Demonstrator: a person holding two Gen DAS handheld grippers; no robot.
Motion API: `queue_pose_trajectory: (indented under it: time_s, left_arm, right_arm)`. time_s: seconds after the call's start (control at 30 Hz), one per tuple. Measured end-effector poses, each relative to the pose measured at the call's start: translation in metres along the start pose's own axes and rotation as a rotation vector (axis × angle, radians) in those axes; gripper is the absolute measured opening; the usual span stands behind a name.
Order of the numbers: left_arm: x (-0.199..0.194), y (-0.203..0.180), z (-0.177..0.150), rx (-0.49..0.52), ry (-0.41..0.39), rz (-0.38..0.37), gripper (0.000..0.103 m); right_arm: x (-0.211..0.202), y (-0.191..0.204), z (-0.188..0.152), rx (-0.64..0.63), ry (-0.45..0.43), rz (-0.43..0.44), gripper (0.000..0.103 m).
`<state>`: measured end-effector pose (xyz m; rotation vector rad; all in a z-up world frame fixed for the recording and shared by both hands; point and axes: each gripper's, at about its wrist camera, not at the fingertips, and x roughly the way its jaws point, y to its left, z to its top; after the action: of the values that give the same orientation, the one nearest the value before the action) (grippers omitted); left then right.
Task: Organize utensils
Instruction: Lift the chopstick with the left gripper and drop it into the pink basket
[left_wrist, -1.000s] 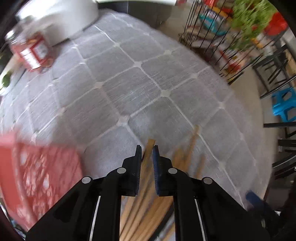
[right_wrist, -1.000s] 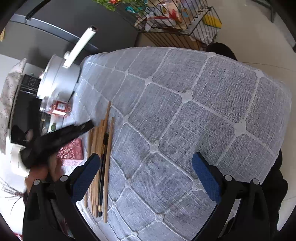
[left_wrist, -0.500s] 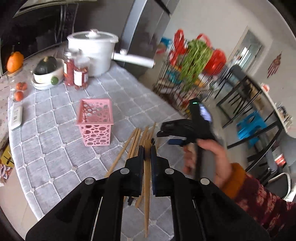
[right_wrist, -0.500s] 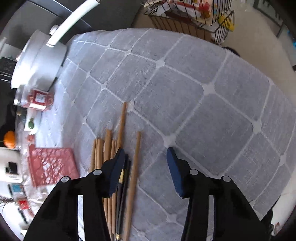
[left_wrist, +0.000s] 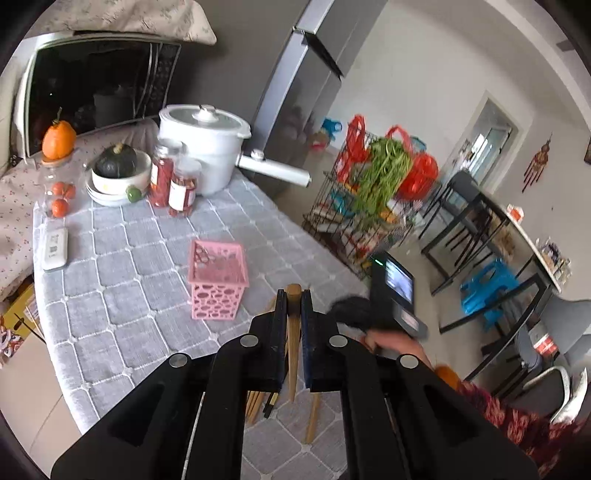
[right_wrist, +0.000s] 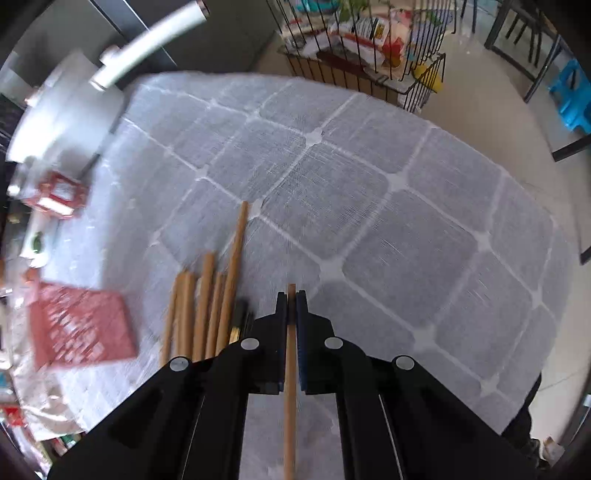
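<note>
Chopstick (left_wrist: 294, 325) sits clamped in my left gripper (left_wrist: 294, 301), lengthwise along the jaws, nearest the basket (left_wrist: 217, 280) ahead-left; my right gripper (right_wrist: 291, 304) pinches another chopstick (right_wrist: 290, 387) over the tablecloth (right_wrist: 369, 221).

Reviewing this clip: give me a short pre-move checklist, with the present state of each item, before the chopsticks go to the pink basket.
1. Left gripper jaws shut on a wooden chopstick: ok.
2. Right gripper jaws shut on another chopstick: ok.
3. Pink basket upright, opening facing up: ok.
4. Cloth between left gripper and basket free of obstacles: ok.
5. Remaining chopsticks lying together on the tablecloth: ok.
6. Right chopstick lifted off the cloth: cannot tell.
</note>
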<state>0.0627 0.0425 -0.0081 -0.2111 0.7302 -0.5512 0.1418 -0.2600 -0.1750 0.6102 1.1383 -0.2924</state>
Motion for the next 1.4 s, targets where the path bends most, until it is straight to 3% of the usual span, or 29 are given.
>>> queue_pose_trajectory:
  time_s: [0.2, 0.37, 0.6, 0.9, 1.0, 1.13, 1.4]
  left_arm:
    - [-0.021, -0.003, 0.020, -0.028, -0.105, -0.012, 0.007]
    - [-0.049, -0.004, 0.054, -0.071, -0.257, 0.003, 0.006]
    - [-0.056, 0.008, 0.089, -0.107, -0.413, 0.155, 0.006]
    - [0.004, 0.037, 0.085, -0.125, -0.373, 0.266, 0.006]
    - [0.021, 0.046, 0.082, -0.117, -0.342, 0.263, 0.008]
    - [0.010, 0.048, 0.082, -0.133, -0.358, 0.262, 0.008]
    - [-0.025, 0.045, 0.084, -0.167, -0.403, 0.242, 0.008]
  right_arm:
    - [-0.082, -0.011, -0.013, -0.037, -0.150, 0.132, 0.005]
    - [-0.141, -0.005, -0.009, -0.077, -0.286, 0.196, 0.005]
    - [-0.198, 0.008, 0.007, -0.103, -0.422, 0.298, 0.005]
    - [-0.231, 0.044, 0.021, -0.155, -0.500, 0.384, 0.005]
    - [-0.241, 0.059, 0.018, -0.188, -0.504, 0.414, 0.005]
    - [-0.251, 0.080, 0.012, -0.239, -0.507, 0.440, 0.005]
    - [-0.242, 0.130, 0.004, -0.351, -0.506, 0.390, 0.005]
